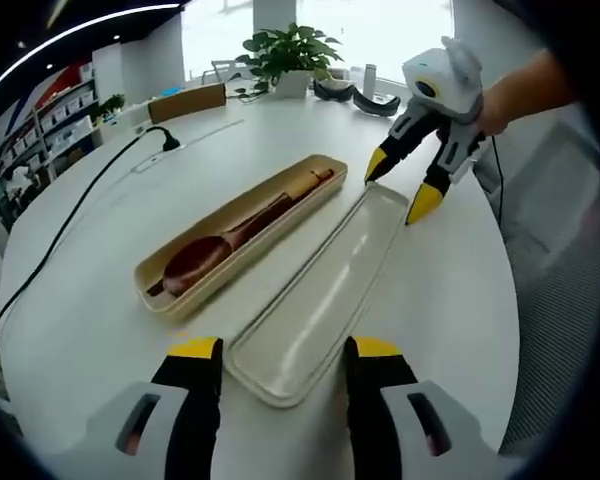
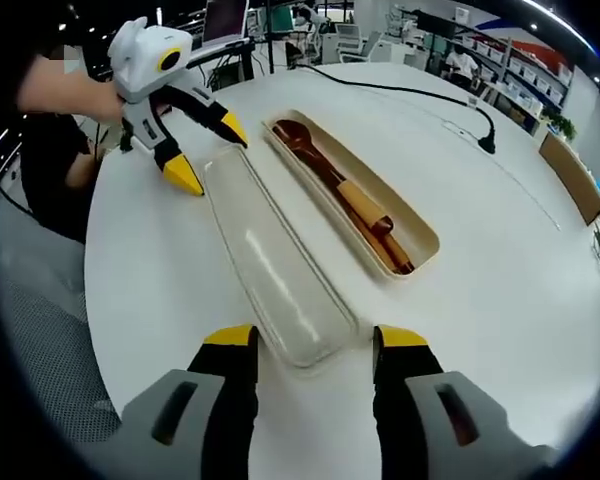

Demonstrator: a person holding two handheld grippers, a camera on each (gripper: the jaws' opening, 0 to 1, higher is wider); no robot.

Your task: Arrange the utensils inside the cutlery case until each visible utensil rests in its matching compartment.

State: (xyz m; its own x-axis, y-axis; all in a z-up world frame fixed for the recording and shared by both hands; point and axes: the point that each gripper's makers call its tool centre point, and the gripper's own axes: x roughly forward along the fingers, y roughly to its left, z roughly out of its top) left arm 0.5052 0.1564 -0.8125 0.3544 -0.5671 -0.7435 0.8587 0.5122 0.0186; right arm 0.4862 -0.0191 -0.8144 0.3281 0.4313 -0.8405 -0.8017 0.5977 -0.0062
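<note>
A beige cutlery case [image 1: 315, 165] lies open on the round white table [image 1: 80, 300]; inside it rest a dark wooden spoon [image 1: 205, 255] and light wooden handles [image 1: 305, 185]. Beside it lies the translucent lid [image 1: 325, 295], hollow side up. My left gripper [image 1: 285, 350] is open, its jaws either side of the lid's near end. The right gripper [image 1: 400, 187] hovers open over the lid's far end. In the right gripper view the case [image 2: 420, 235], spoon [image 2: 292, 135] and lid [image 2: 270, 265] run away from my open right gripper [image 2: 315, 337], and the left gripper [image 2: 208, 155] is open at the lid's far end.
A black cable with a plug [image 1: 165, 140] crosses the table's left side. A potted plant [image 1: 290, 55] and dark objects [image 1: 355, 95] stand at the far edge. A person's hand [image 1: 520, 95] holds the right gripper. The table edge [image 1: 495, 330] drops off close to the lid.
</note>
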